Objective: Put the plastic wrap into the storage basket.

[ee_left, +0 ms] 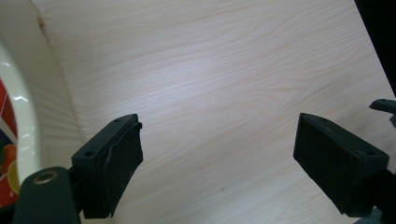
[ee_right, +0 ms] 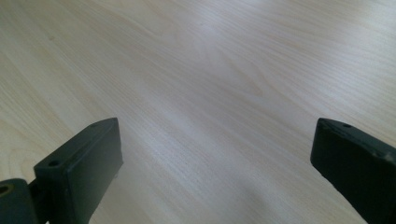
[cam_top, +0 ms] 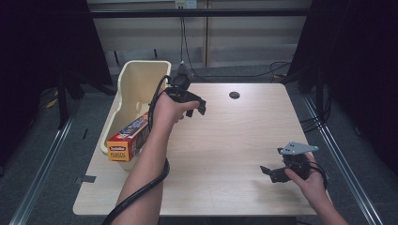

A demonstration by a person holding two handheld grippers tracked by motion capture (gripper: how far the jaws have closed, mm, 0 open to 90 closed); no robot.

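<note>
right now my left gripper (cam_top: 197, 105) hangs above the table (cam_top: 225, 140) near ten o'clock, just beside the cream tub (cam_top: 136, 79), its jaws spread wide with nothing between them. my right gripper (cam_top: 270, 172) sits low near four o'clock, jaws likewise wide apart and empty, bare wood beneath them in the right gripper view.

the thing nearest my left gripper is the plastic wrap box (cam_top: 129, 138), lying lengthwise in the tub at about nine o'clock, its near end poking over the tub's front rim. i judge it a light cardboard carton, stiff along its length but easy to dent on the broad faces, with a glossy print that may slide a little. i'd pinch it across the narrow sides near the middle, gently, to keep it from tipping.
</note>
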